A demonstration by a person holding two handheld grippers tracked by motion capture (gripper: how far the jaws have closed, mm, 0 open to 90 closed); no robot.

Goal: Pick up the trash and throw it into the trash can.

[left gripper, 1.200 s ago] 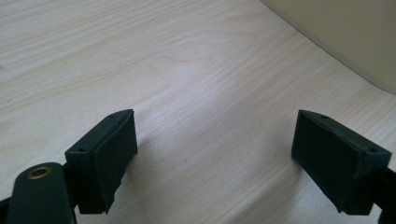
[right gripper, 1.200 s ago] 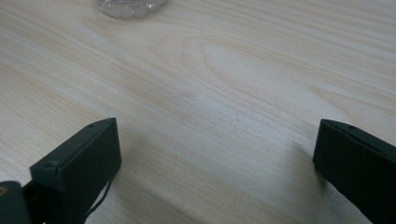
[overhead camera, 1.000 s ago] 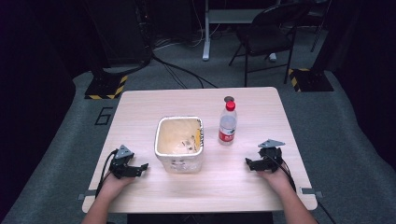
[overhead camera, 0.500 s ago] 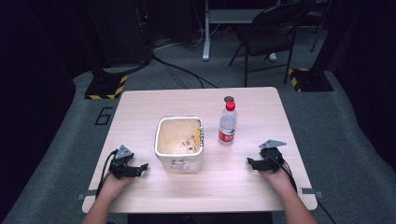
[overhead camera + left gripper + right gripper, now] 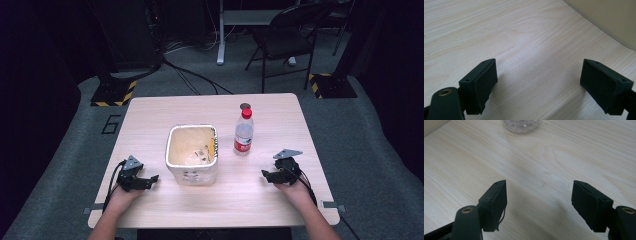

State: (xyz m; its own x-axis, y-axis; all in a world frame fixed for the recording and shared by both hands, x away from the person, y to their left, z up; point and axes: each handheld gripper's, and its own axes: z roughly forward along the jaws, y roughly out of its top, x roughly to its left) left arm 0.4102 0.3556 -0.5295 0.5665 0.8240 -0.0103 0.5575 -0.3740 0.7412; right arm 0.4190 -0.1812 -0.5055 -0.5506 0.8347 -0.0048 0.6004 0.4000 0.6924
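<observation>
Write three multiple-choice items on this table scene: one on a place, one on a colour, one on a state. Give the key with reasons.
1. Where does the clear plastic bottle stand relative to the cream square plastic bin?
A. inside it
B. beside it, on the right gripper's side
C. on the floor

2. What colour is the bottle's cap?
A. red
B. blue
C. green

3. How do the left gripper and right gripper stand?
A. both open, empty
B. both shut on the bottle
C. left open, right shut

Key: 1 B, the bottle stands on the wooden table next to the bin; 2 A, the cap shows red; 3 A, bare wood shows between each pair of jaws.
</observation>
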